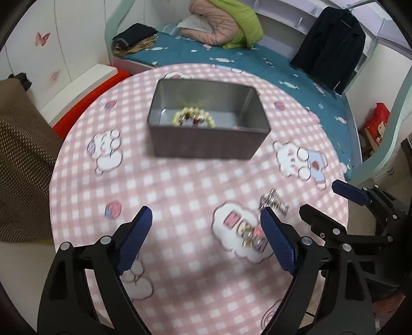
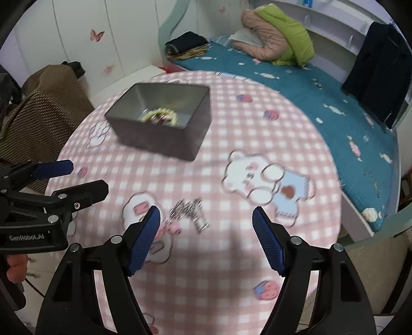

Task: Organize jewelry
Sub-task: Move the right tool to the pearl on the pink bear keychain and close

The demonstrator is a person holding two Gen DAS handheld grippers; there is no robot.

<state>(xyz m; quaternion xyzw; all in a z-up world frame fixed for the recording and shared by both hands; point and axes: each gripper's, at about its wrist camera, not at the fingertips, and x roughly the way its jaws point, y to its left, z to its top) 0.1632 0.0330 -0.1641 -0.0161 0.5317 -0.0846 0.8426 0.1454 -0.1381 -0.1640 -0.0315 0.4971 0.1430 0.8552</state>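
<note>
We see a round table (image 1: 180, 185) with a tin box (image 1: 208, 121) toward its far side, and a bead bracelet (image 1: 193, 117) lying inside the box. Nearer to us, on the cloth, lie two loose pieces — a chain (image 2: 190, 214) and, just left of it, a small trinket (image 1: 251, 235). Behind the table runs a bed (image 1: 257, 64), bearing folded clothes (image 1: 136, 38) at its left and a bundled quilt (image 1: 221, 23) further right.

Pink-and-white checked tablecloth (image 1: 185, 185) with cartoon bears, grey metal tin (image 1: 208, 144), teal candy-print bedsheet (image 1: 296, 74), lime-green jacket (image 1: 239, 23).
</note>
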